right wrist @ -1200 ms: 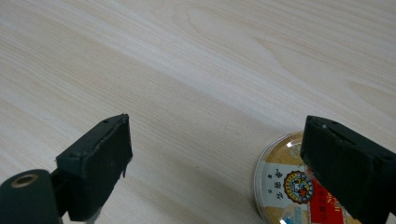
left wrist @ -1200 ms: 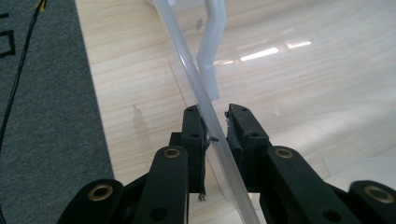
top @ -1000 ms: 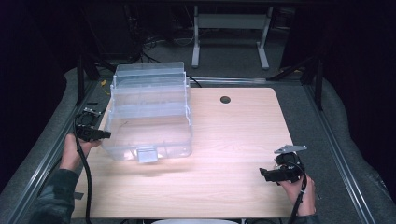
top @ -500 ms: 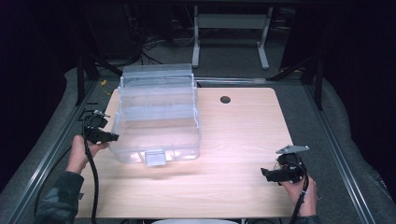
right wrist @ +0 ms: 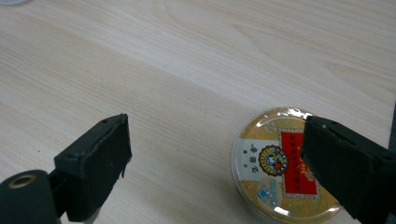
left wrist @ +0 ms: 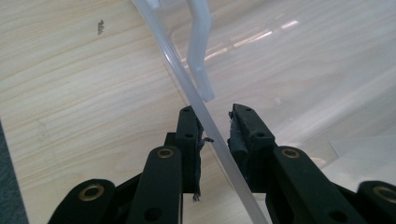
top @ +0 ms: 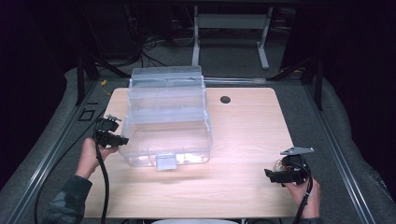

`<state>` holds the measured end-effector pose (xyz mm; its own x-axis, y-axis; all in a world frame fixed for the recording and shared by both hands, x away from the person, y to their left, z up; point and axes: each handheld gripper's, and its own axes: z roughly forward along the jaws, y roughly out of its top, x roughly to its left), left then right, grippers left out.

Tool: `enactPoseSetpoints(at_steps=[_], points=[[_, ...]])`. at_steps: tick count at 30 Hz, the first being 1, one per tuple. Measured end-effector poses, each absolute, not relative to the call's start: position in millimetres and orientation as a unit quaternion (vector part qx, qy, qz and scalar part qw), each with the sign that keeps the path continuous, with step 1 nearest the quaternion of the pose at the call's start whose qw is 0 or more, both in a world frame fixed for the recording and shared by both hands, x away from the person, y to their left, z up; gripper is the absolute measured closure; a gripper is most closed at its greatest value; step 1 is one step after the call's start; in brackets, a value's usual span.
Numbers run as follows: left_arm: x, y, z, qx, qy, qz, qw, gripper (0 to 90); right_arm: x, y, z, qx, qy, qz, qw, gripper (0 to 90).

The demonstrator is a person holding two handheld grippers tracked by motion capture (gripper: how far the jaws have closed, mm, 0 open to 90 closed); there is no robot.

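Clear plastic storage box (top: 166, 119) sits on the left half of the wooden table (top: 243, 186), lid raised at the far side, its small latch tab facing the near edge. Left gripper (top: 113, 138), held in the person's left hand (top: 93, 156), is at the box's left wall near the front corner. In the left gripper view the thin translucent wall of the box (left wrist: 205, 116) runs diagonally between the two black jaws; the left jaw lies against the wall, the right jaw stands just off it with a narrow gap showing. The jaws have just been opening slightly, with the wall between them; the pads do not press it from both sides, so this is a loose straddle, not a firm clamp. A white moulded rib of the box rises just beyond the jaw tips in that view. Right gripper (top: 280, 176), held in the person's right hand (top: 303, 196), rests low near the table's right front corner, well apart from the box, grey three-cornered plate on top. In the right gripper view its jaws (right wrist: 212, 163) stand wide apart and hold nothing. A round clear-lidded tin (right wrist: 280, 182) with a red and gold label lies flat on the table under the right-hand jaw, partly covered by it; whether the jaw touches the tin cannot be told. A dark round grommet hole (top: 225, 99) sits in the table surface near the far edge, right of the box.
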<state>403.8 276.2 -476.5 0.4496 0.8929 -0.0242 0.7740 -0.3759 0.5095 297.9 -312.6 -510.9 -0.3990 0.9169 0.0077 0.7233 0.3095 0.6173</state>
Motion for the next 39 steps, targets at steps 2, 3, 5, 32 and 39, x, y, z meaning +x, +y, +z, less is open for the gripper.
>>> enactPoseSetpoints(at_steps=[2,3,5,32,39], points=[[402.6,271.3,-476.4,0.823,0.503,0.128,0.23,72.2,296.2,-315.9,-510.9,0.525,0.786,0.275,0.175,8.1],[401.9,268.7,-476.3,0.824,0.503,0.128,0.229,72.2,296.2,-315.9,-510.9,0.525,0.786,0.275,0.175,8.1],[401.0,263.8,-476.2,0.826,0.499,0.126,0.229,72.0,295.6,-318.1,-510.9,0.526,0.785,0.276,0.176,8.1],[395.4,199.5,-475.4,0.853,0.458,0.111,0.225,69.1,291.6,-343.4,-513.9,0.553,0.765,0.271,0.189,7.9],[394.3,185.1,-475.2,0.859,0.447,0.106,0.225,68.6,293.8,-349.7,-515.4,0.559,0.766,0.259,0.185,7.9]])
